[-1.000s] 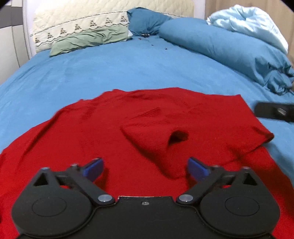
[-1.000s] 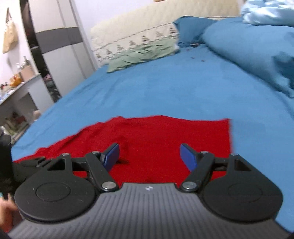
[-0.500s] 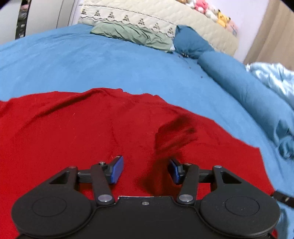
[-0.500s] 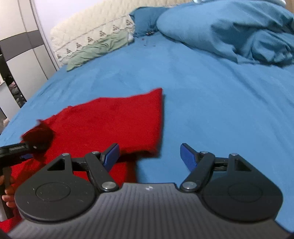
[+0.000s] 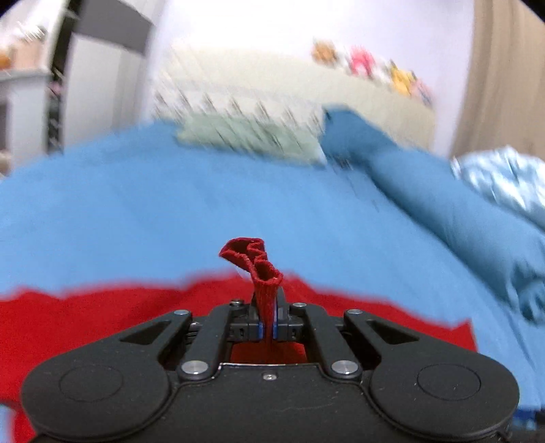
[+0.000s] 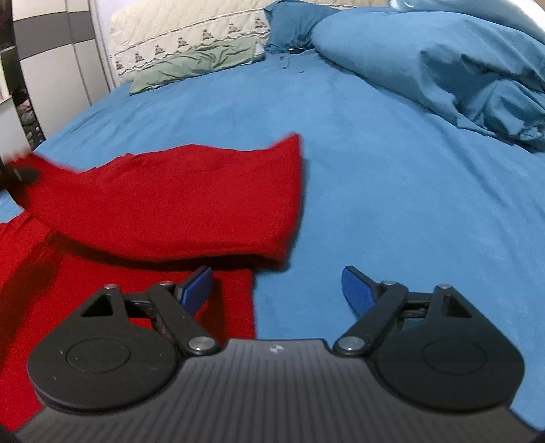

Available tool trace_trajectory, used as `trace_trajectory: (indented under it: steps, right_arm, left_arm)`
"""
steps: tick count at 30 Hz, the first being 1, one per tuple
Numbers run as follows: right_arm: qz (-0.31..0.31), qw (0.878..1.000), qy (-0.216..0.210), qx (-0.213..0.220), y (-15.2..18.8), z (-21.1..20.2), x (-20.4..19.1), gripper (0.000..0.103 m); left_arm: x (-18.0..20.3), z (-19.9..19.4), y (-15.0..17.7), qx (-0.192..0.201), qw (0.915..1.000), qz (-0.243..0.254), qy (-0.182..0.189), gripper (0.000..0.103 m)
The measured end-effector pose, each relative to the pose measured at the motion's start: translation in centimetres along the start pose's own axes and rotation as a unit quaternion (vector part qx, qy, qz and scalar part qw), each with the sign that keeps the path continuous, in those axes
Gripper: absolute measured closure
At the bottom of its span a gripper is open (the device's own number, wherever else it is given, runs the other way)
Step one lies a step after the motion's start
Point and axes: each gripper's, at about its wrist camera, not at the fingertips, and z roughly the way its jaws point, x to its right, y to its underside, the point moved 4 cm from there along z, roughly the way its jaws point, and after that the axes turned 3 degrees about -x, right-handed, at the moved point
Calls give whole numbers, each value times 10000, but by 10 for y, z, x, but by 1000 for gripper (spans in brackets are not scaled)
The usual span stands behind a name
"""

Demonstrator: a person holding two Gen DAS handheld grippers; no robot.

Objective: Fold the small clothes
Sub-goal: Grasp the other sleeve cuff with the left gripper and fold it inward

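A red knit garment (image 6: 177, 201) lies on the blue bed sheet (image 6: 391, 191). My left gripper (image 5: 268, 323) is shut on a bunched fold of the red garment (image 5: 262, 272), which sticks up between the blue pads. In the right wrist view the left gripper (image 6: 20, 173) shows at the far left, lifting one side of the garment off the bed. My right gripper (image 6: 277, 289) is open and empty, low over the garment's lower right edge, its left fingertip (image 6: 197, 284) over red cloth.
A rumpled blue duvet (image 6: 460, 68) lies along the right side. A green pillow (image 6: 197, 64) and a cream quilted headboard (image 6: 184, 27) are at the far end. A wardrobe (image 6: 51, 54) stands at the left. Plush toys (image 5: 374, 68) sit above the headboard.
My left gripper has closed on the garment's fold and lifted it, tilting up quickly. The raised cloth now hangs over the flat part. My right gripper has stayed open and shifted slightly.
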Motion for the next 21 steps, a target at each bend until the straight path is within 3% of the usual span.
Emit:
trace_trajectory:
  steps: [4,9,13,19,21]
  right_arm:
    - [-389,9992,8,-54,-3,7,-23,5]
    - [-881,9955,278,-201,-9,30,-49,4]
    - [-925,9948,396,-173,-22,45,-54,4]
    - [-890,9946,502,-191,-21,44,-40,4]
    - [-935,9946,411,-192,-19,40,-35,4]
  left_arm:
    - [-31,-26,-19,432,9984,65,-368,99]
    - [-65,-31,-14,348,9977,-103,-575,99]
    - [-75,-31,-5,280,9977,-150,-605,99]
    - [-99,-25,28,-197,9968,5,-772,97]
    - [-109,-17,44,-527,9946,92,-889,90]
